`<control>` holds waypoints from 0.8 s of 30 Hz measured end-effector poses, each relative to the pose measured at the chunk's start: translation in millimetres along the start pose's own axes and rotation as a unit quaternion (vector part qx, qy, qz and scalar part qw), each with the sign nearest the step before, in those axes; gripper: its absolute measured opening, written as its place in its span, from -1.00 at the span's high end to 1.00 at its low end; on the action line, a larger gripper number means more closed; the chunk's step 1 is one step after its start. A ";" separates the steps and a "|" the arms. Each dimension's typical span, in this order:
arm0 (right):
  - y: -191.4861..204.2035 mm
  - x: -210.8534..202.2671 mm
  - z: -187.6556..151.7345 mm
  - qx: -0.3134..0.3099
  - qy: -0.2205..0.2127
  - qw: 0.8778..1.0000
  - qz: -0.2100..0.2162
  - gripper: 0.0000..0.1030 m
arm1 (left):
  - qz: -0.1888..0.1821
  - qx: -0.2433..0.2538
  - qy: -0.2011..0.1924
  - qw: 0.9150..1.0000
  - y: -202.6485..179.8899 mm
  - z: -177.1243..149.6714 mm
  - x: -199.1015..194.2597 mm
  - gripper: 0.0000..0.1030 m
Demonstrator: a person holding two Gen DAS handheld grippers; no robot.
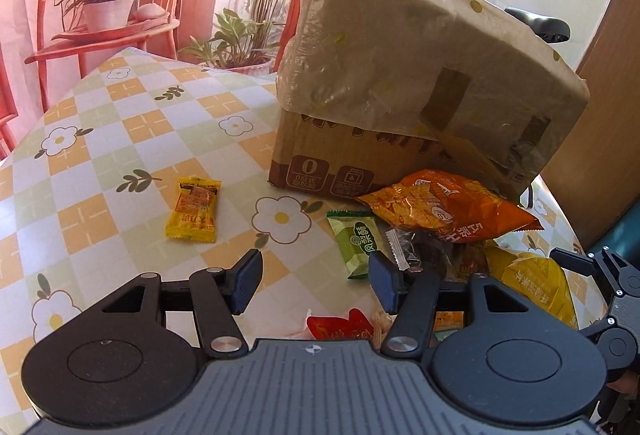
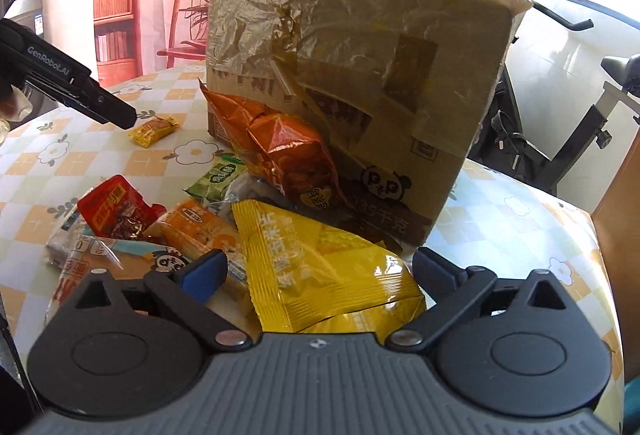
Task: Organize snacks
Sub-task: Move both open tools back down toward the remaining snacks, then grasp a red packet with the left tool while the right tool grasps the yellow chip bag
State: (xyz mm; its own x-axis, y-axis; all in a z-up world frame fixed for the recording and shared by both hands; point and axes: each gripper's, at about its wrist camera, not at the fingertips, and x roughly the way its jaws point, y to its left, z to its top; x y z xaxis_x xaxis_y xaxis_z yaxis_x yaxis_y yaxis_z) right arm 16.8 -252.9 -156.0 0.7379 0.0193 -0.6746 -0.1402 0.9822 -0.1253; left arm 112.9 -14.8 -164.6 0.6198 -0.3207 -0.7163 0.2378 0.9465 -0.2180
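A pile of snack packets lies on the flowered tablecloth (image 1: 120,139) in front of a taped cardboard box (image 1: 420,75). My left gripper (image 1: 316,283) hovers open over bare cloth. A green packet (image 1: 356,239) lies just beyond its right finger, and a red packet (image 1: 340,327) lies under it. A small yellow packet (image 1: 194,209) lies alone to the left. An orange chip bag (image 2: 288,151) leans on the box (image 2: 380,75). My right gripper (image 2: 318,271) stands wide open, with a yellow bag (image 2: 320,267) lying between its fingers, which do not press on it.
Red (image 2: 116,207), orange (image 2: 196,231) and green (image 2: 218,179) packets crowd the left of the pile. The left gripper (image 2: 120,115) reaches in at upper left. An exercise bike (image 2: 580,139) stands past the table's right edge. Red chairs with potted plants (image 1: 108,3) stand behind.
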 end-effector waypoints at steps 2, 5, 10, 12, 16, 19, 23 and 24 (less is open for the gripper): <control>-3.7 2.3 -3.7 0.011 0.001 1.000 -0.004 -0.95 | 0.004 0.002 0.005 1.000 -0.9 -2.9 1.2 -0.18; -12.1 6.0 -11.4 0.040 0.002 0.999 -0.013 -0.75 | 0.004 0.000 0.014 1.000 -0.6 -6.2 4.0 -0.18; -19.9 5.8 -23.6 0.074 -0.035 0.997 -0.016 -0.57 | -0.012 -0.007 0.024 1.000 -0.1 -10.3 10.0 -0.16; -17.1 5.7 -25.4 0.089 -0.058 0.994 -0.007 -0.53 | -0.015 -0.011 0.031 0.999 0.1 -12.4 13.5 -0.12; -0.8 9.9 -27.0 0.083 -0.092 0.992 -0.007 -0.53 | -0.015 -0.010 0.048 0.999 -1.4 -17.9 19.5 0.02; 6.0 11.3 -29.5 0.065 -0.100 0.993 -0.019 -0.53 | -0.011 -0.004 0.058 0.998 -5.9 -21.0 22.3 0.14; 3.3 9.6 -32.1 0.078 -0.103 0.991 -0.031 -0.53 | -0.001 0.004 0.070 0.998 -10.2 -23.7 27.7 0.14; 3.1 9.4 -32.5 0.080 -0.103 0.991 -0.033 -0.53 | 0.001 0.005 0.072 0.997 -10.9 -23.8 29.3 0.14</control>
State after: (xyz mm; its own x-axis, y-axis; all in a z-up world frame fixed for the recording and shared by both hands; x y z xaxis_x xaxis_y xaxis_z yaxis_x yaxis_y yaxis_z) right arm 1.8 -255.7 -186.4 0.8638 -0.0248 -0.5033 0.0074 0.9993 -0.0365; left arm 110.6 -33.6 -199.1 0.5059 -0.3095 -0.8052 0.2440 0.9466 -0.2106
